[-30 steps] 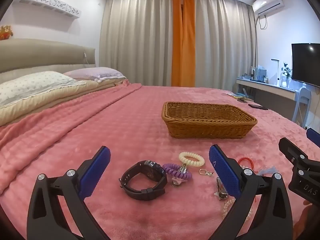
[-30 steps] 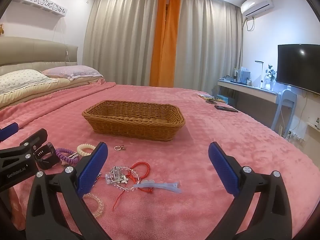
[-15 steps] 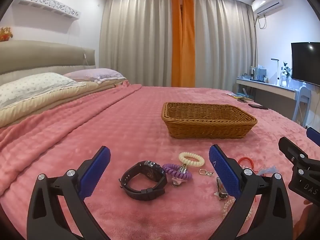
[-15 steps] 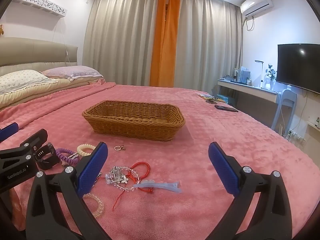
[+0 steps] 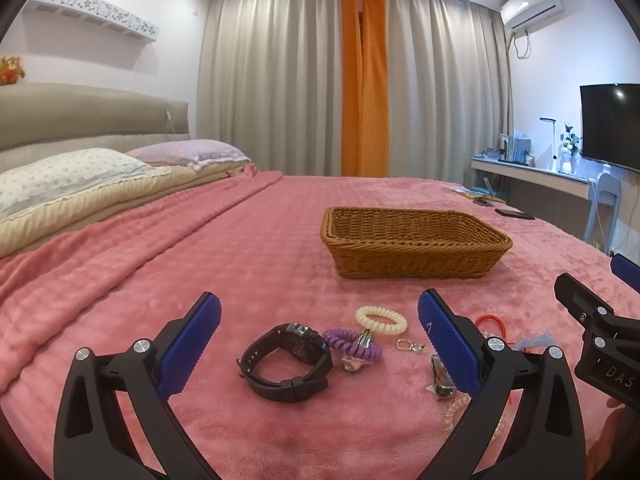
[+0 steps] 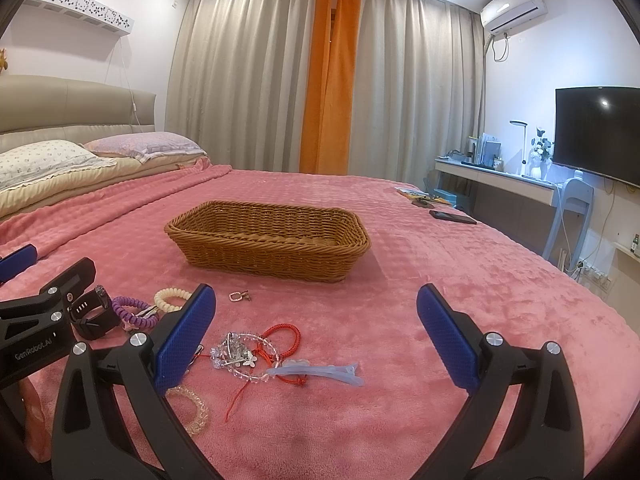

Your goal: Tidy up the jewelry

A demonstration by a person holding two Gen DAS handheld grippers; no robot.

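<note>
Jewelry lies scattered on a pink blanket in front of an empty wicker basket [image 5: 414,246] [image 6: 268,242]. My left gripper [image 5: 320,316] is open above a black watch [image 5: 290,362], a purple coil band [image 5: 352,346], a cream coil band [image 5: 381,319] and a small gold clasp [image 5: 408,345]. A silver clip [image 5: 440,380] lies by its right finger. My right gripper [image 6: 316,308] is open over a crystal bead bracelet [image 6: 236,354], a red cord bracelet [image 6: 282,338] and a pale blue hair clip [image 6: 316,372]. A clear bead bracelet [image 6: 192,404] lies under its left finger.
The pink blanket [image 5: 200,264] covers the whole bed, with pillows [image 5: 60,176] at the far left. A black phone [image 6: 452,217] and some booklets [image 6: 416,196] lie near the bed's right edge. A desk, chair and television stand by the right wall.
</note>
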